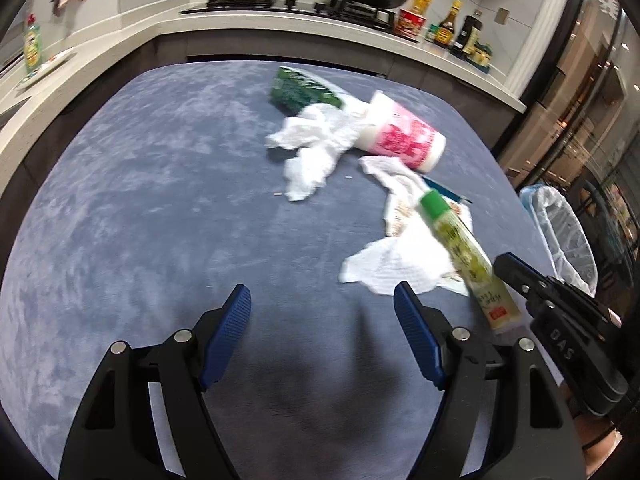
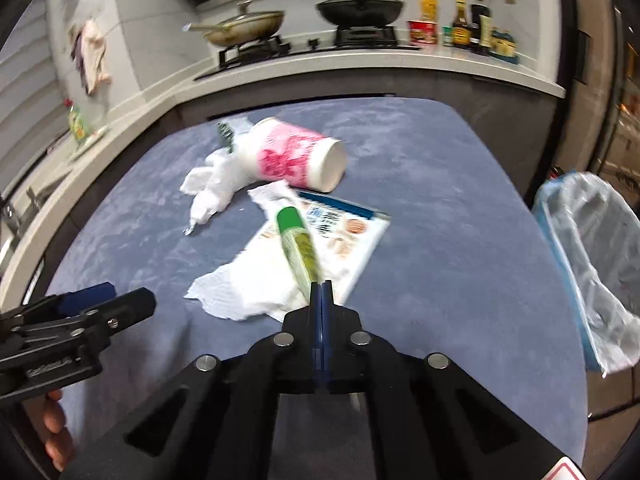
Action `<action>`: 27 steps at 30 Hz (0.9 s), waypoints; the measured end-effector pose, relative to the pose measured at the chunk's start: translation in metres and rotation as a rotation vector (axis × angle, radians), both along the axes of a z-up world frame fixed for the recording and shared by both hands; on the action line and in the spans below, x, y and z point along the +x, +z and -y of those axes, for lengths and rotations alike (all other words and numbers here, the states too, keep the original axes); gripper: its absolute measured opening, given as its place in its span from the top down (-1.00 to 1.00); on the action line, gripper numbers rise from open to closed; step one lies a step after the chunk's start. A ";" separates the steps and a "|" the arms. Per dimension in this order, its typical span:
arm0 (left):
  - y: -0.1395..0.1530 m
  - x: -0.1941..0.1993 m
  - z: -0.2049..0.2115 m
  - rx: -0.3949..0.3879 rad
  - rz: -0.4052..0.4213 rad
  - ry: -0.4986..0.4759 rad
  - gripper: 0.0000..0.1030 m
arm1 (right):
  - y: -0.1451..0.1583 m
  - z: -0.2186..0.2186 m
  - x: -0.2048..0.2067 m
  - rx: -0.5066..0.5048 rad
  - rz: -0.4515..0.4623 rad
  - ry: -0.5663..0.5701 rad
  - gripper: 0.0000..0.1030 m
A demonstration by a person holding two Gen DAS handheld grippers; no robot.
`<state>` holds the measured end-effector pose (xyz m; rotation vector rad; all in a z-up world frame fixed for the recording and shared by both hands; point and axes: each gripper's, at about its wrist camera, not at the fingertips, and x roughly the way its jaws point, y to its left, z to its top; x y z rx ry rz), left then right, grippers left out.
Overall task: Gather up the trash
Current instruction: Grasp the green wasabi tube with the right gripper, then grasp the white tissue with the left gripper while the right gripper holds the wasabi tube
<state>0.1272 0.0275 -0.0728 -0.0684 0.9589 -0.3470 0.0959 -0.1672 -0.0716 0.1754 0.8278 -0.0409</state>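
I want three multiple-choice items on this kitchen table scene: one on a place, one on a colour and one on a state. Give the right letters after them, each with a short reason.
1. Where does the lined bin stand?
A. On the stove
B. Beside the right edge of the table
C. In the middle of the table

2. What colour is the cap of the tube?
A. Red
B. Black
C. Green

3. How is the pink and white cup placed?
A. Lying on its side
B. Standing upright
C. Turned upside down

Key:
1 B: its clear liner shows just past the table's right edge in both views.
2 C: the tube's far end is bright green.
3 A: its side rests on the cloth and its round end faces sideways.
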 end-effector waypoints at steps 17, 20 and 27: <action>-0.008 0.014 0.041 0.006 -0.009 -0.044 -0.43 | -0.004 0.013 0.013 -0.002 -0.006 0.036 0.10; -0.010 0.017 0.036 0.003 -0.019 -0.025 -0.43 | -0.018 0.008 0.025 -0.010 -0.043 0.057 0.23; -0.014 0.025 0.040 0.004 -0.024 -0.041 -0.43 | -0.023 0.012 0.021 -0.009 -0.044 0.034 0.40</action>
